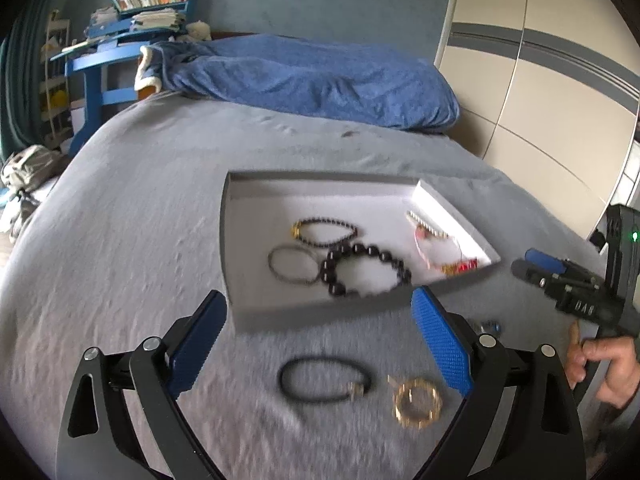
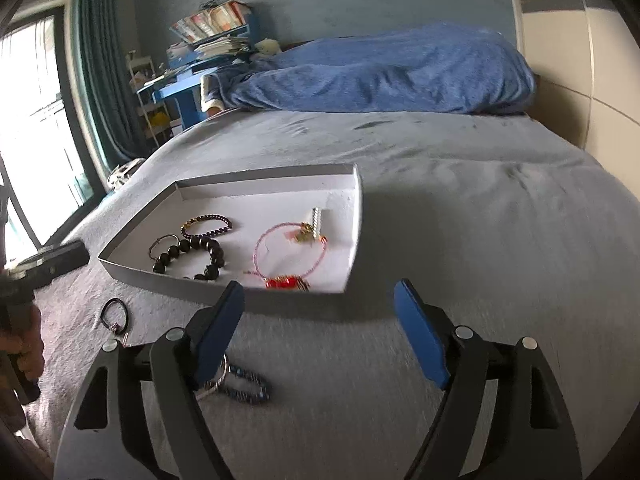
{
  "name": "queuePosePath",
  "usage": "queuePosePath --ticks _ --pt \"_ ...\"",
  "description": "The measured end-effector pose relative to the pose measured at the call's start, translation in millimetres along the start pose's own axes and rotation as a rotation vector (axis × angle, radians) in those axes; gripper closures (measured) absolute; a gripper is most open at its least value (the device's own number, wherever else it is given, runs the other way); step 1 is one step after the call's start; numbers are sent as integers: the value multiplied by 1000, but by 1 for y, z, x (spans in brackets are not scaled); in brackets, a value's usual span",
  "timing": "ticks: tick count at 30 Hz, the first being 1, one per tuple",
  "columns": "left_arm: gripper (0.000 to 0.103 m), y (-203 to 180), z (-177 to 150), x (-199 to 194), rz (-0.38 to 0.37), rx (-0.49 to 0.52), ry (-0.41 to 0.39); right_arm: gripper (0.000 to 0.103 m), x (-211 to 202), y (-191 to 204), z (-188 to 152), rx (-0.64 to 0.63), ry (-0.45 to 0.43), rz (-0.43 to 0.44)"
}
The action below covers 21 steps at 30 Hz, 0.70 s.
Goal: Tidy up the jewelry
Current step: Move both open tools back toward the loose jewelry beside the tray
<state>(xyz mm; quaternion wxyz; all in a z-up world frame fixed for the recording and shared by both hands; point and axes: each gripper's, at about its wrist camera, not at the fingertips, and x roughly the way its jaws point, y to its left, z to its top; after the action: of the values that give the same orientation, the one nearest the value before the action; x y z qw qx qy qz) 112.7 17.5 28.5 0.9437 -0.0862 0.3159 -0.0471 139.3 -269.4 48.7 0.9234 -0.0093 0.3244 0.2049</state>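
A shallow white tray [image 1: 248, 196] [image 2: 356, 216] lies on the grey bed and holds several pieces: a black bead bracelet [image 1: 366, 268] [image 2: 192, 258], a thin dark bracelet [image 1: 326, 232], a grey ring band [image 1: 292, 266] and a pink cord with red charms [image 2: 288, 256]. On the bed in front of it lie a black cord bracelet [image 1: 324, 380] [image 2: 114, 312] and a gold ring piece [image 1: 418, 402]. My left gripper [image 1: 320, 340] is open above these two. My right gripper [image 2: 320, 328] is open and empty; a dark blue beaded piece [image 2: 248, 386] lies by its left finger.
A blue blanket [image 1: 312, 76] lies heaped at the head of the bed. A blue desk [image 1: 96, 64] with stacked books stands at the far left. A cream wardrobe [image 1: 540, 80] is to the right. A window [image 2: 32, 120] is at left.
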Motion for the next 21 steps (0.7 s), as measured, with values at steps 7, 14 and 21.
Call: queuePosePath --ticks 7,14,21 --pt "10 3 -36 -5 23 -14 45 19 -17 -8 -24 47 11 2" --pt "10 10 -46 -10 21 -76 58 16 -21 -7 -35 61 33 6" --pt "10 23 -53 -15 -8 -152 64 16 -12 46 -38 -136 95 79"
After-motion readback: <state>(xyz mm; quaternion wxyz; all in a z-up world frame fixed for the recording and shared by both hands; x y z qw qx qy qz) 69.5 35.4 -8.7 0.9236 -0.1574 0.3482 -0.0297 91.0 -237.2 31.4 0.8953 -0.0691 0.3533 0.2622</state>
